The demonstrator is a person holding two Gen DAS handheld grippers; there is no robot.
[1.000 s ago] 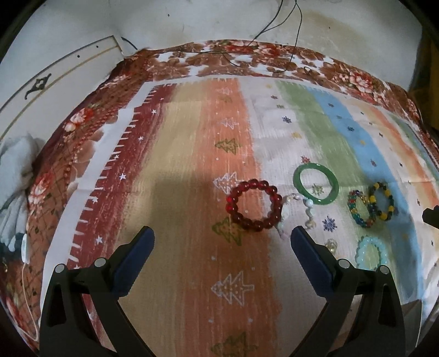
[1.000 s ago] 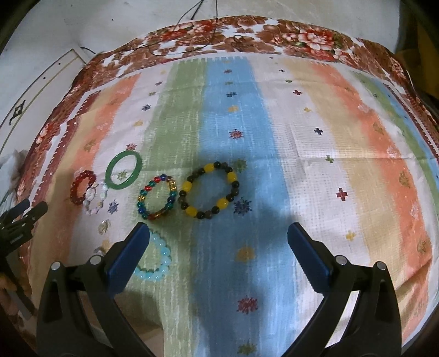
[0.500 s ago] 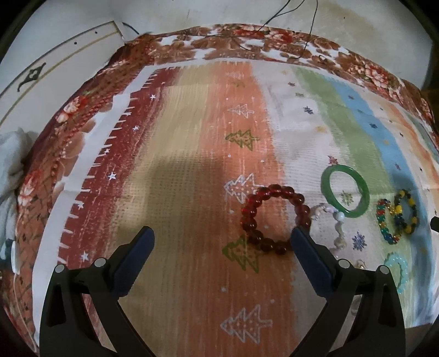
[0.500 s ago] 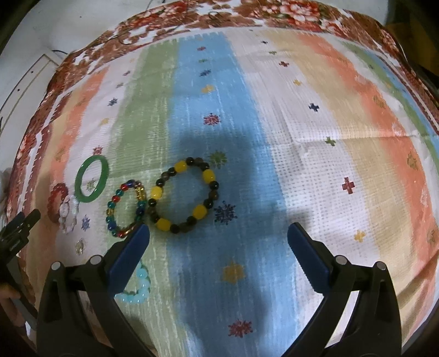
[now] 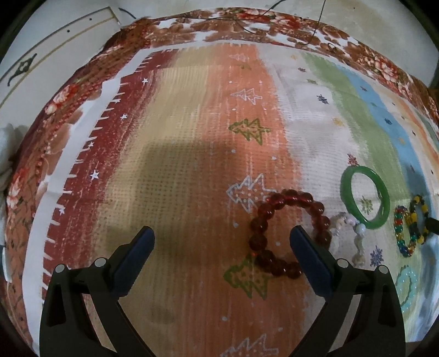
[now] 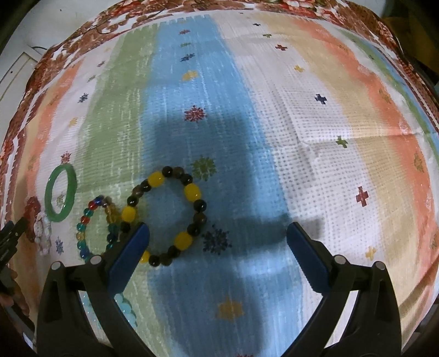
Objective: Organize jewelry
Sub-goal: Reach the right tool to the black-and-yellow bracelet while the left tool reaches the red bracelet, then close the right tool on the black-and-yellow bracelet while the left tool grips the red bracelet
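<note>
Several bracelets lie on a striped cloth. A dark red bead bracelet lies at my open, empty left gripper's right finger. Right of it are a pale bead bracelet, a green bangle, a multicolour bead bracelet and a turquoise one. In the right wrist view a yellow-and-black bead bracelet lies just ahead of my open, empty right gripper's left finger, with the multicolour bracelet and the bangle further left.
The cloth has a floral border and ends near a pale wall panel. A black cable runs over the far border. The left gripper's tip shows at the left edge of the right wrist view.
Both grippers have moved down and closer to the cloth. The red bracelet now sits at the left gripper's right finger; the yellow-and-black one sits by the right gripper's left finger.
</note>
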